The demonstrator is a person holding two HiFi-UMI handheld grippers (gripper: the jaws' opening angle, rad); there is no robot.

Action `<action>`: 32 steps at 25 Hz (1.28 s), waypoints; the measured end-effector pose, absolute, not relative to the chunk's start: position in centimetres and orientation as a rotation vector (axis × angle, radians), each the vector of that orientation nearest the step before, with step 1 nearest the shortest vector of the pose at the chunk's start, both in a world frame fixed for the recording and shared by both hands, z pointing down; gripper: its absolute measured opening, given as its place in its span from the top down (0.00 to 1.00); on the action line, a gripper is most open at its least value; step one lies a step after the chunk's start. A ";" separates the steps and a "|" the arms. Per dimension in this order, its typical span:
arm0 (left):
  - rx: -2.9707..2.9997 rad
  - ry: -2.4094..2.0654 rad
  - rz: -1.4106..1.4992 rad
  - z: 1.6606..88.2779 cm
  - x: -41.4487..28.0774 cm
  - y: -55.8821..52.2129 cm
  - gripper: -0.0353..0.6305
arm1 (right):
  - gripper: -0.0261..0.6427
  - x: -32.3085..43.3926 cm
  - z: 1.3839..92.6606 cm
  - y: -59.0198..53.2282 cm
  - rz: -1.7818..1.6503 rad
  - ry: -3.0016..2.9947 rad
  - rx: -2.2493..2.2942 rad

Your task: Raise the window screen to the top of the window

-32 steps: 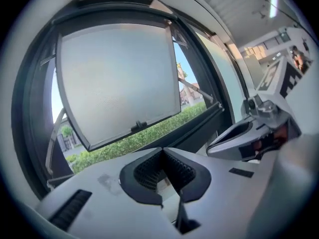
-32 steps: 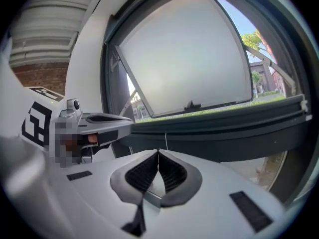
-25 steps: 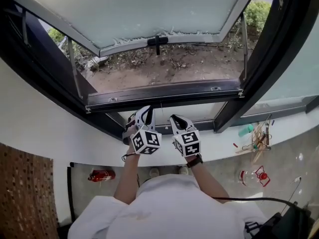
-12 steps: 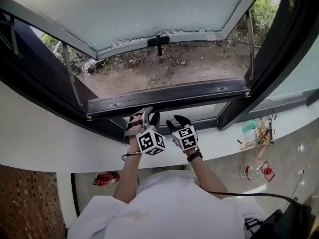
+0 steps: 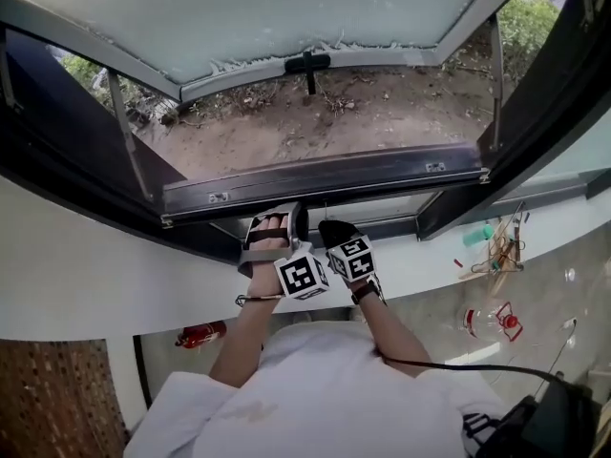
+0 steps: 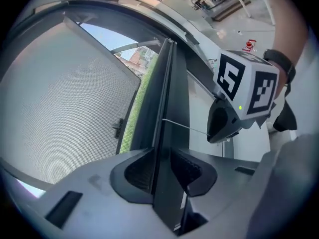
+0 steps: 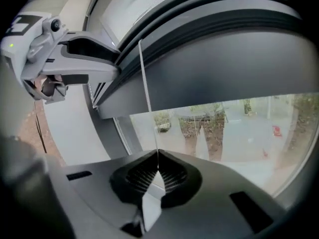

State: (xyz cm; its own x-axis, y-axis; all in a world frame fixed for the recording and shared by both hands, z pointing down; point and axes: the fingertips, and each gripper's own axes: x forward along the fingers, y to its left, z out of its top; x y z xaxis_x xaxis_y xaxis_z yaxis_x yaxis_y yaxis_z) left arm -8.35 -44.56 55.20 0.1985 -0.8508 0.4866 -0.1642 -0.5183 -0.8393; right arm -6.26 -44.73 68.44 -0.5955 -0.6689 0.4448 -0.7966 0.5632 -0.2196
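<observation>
The screen's dark bottom bar (image 5: 325,181) spans the window opening. My left gripper (image 5: 272,219) reaches up to its underside. In the left gripper view the bar (image 6: 169,98) stands edge-on between the left gripper's (image 6: 162,168) closing jaws, with both pads against it. A thin pale pull cord (image 7: 147,88) drops from the bar (image 7: 224,59) into my right gripper (image 7: 157,176), which is shut on it. That right gripper (image 5: 332,229) sits just right of the left one, below the bar.
The frosted sash (image 5: 267,8) tilts outward above, its black handle (image 5: 307,65) at the lower edge. Dark frame posts (image 5: 535,113) flank the opening. The white sill (image 5: 115,275) runs below. On the floor lie a red extinguisher (image 5: 200,333) and hangers (image 5: 496,251).
The left gripper has rolled over and now has the bar between its jaws. The right gripper has come down a little and sits close beside it.
</observation>
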 end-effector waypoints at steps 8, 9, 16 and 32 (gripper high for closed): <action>-1.752 0.957 -1.383 55.4 -8.3 -44.5 0.83 | 0.96 -5.0 69.7 -44.8 0.553 -2.467 1.229; -1.758 0.960 -1.379 55.4 -8.3 -44.6 0.83 | 0.96 -4.8 69.9 -44.9 0.556 -2.455 1.231; -1.825 0.964 -1.361 56.0 -8.1 -44.0 0.81 | 0.96 -3.4 75.7 -41.6 0.664 -2.300 1.203; -1.849 1.119 -1.028 47.6 -8.1 -44.0 0.81 | 0.96 0.9 81.5 -34.9 0.715 -2.099 1.163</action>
